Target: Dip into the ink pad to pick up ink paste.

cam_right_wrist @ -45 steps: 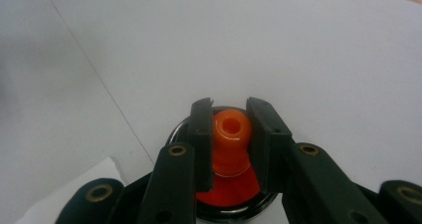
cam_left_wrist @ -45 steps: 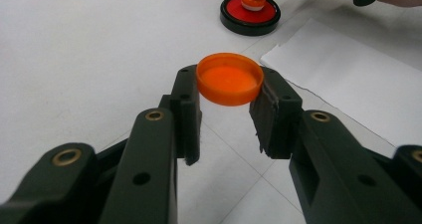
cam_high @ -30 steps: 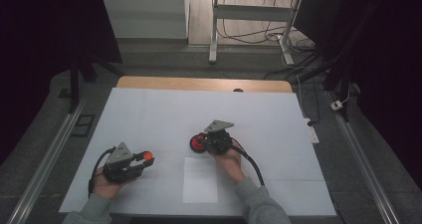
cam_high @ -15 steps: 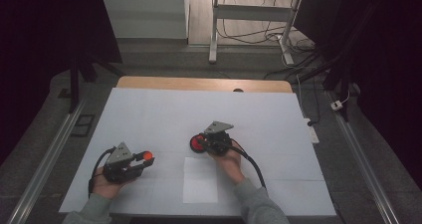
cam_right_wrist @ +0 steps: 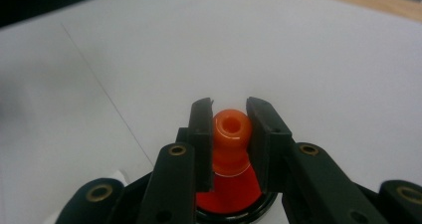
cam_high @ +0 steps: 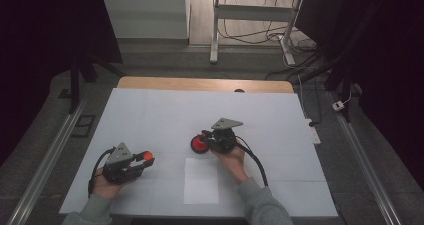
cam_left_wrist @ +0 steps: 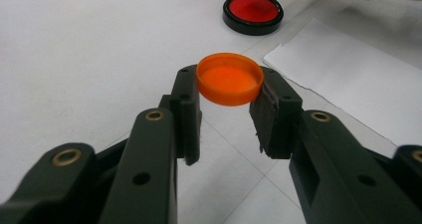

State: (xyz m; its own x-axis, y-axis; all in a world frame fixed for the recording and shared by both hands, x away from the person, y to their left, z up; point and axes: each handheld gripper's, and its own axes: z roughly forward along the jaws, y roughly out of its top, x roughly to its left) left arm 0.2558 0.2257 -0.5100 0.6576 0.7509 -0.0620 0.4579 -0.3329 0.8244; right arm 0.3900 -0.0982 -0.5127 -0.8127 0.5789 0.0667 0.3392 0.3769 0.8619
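My left gripper [cam_high: 144, 158] lies low over the white table at the front left, shut on a shallow orange cap [cam_high: 147, 157]. In the left gripper view the cap [cam_left_wrist: 230, 78] sits open side up, pinched by its rim between the pads of my left gripper [cam_left_wrist: 229, 80]. My right gripper [cam_high: 206, 141] is at mid table, shut on a small orange piece [cam_right_wrist: 230, 134] with a round neck and a hole in its top. That piece hangs right over a red disc with a black rim [cam_high: 199, 144], which lies flat on the table [cam_left_wrist: 253, 12].
A white paper sheet [cam_high: 201, 181] lies near the front edge between the hands. The white table top [cam_high: 150, 115] ends in a wooden strip [cam_high: 200, 84] at the back. Metal rails [cam_high: 47, 160] run along both sides. A cable [cam_high: 257, 162] trails from the right gripper.
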